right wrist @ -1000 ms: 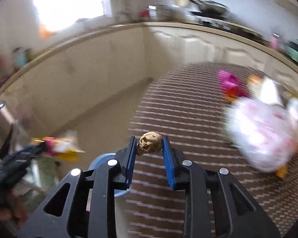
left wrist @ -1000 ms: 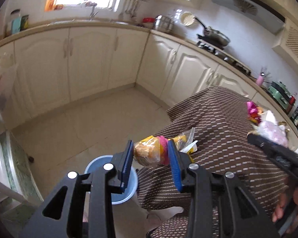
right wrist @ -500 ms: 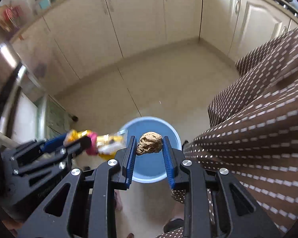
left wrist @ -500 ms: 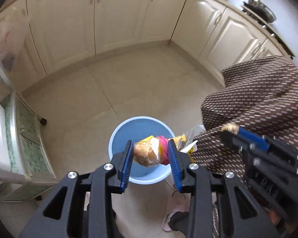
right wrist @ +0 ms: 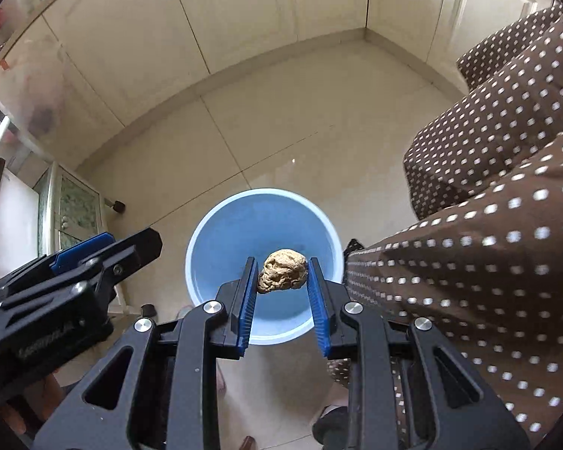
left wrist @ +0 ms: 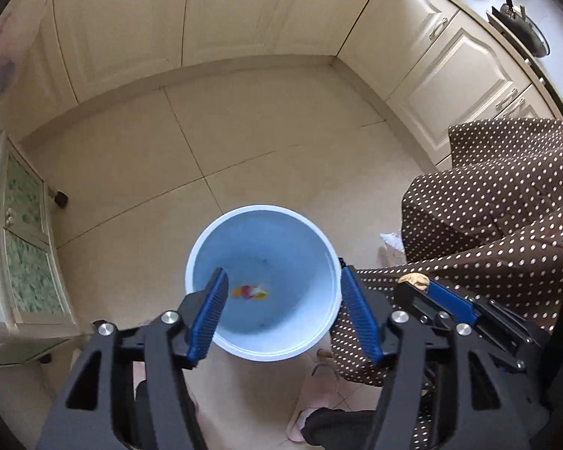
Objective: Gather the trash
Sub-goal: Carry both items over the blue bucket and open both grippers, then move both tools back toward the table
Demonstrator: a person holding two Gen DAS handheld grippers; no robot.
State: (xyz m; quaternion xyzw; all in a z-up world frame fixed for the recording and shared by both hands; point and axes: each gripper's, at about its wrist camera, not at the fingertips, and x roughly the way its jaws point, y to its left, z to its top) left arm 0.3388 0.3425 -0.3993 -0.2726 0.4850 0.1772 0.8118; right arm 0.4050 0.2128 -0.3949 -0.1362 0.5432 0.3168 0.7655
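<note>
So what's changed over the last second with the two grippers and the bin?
The left gripper opened and let go of the snack wrapper, which now lies in the blue bin. The right gripper swung over the bin, still shut on the brown lump.

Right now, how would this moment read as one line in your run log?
left gripper: open, above blue bin | colourful wrapper: in bin | right gripper: shut on brown crumpled lump, over bin

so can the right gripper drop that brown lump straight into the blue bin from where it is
Probably yes. The right gripper holds the brown lump over the open blue bin, with nothing between them. The left gripper is open and off to the side.
</note>
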